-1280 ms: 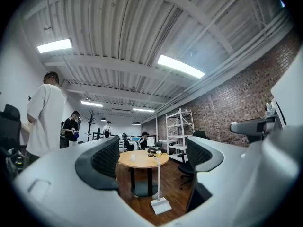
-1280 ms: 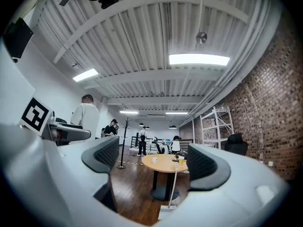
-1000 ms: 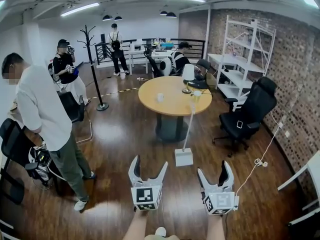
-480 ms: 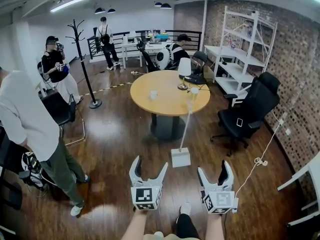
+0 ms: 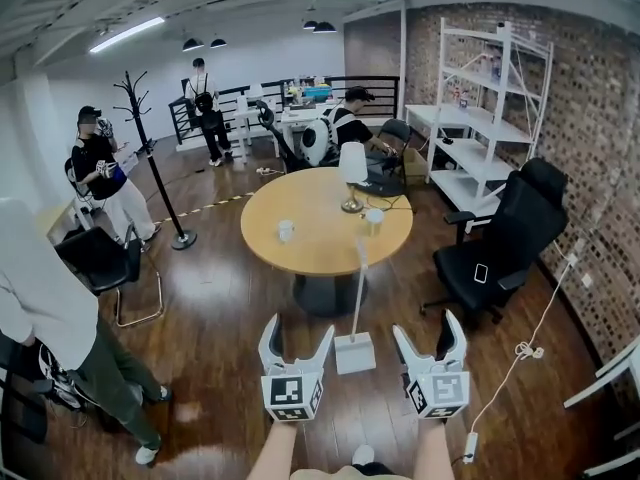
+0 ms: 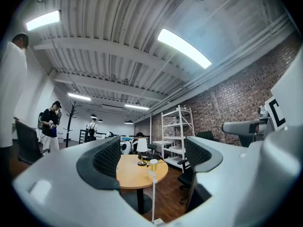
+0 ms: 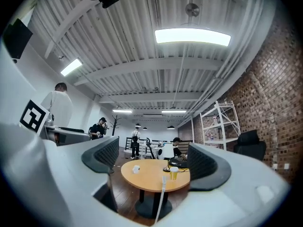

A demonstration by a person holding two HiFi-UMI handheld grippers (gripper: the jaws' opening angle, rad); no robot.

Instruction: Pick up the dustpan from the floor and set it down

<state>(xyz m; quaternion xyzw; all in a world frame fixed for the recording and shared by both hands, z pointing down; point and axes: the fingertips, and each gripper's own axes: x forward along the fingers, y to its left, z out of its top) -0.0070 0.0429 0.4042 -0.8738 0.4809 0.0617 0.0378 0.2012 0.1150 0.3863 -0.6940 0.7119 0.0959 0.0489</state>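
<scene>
Head view, dustpan (image 5: 355, 353): I see it upright on the floor near the table (image 5: 320, 248), between the two grippers, untouched.
Left gripper view, left gripper (image 6: 151, 157): fingers partly apart, just been closing, holding nothing; dustpan handle beyond the gap.
Right gripper view, right gripper (image 7: 154, 160): fingers apart, empty; handle ahead.

One round table (image 5: 300, 253) is carrying two cups, a white cup (image 5: 285, 230) and a yellowish cup (image 5: 374, 220), plus one lamp (image 5: 352, 173). One dustpan (image 5: 355, 353) is standing at lower centre, and two grippers, left gripper (image 5: 298, 326) and right gripper (image 5: 427, 324), are showing along the bottom.
</scene>
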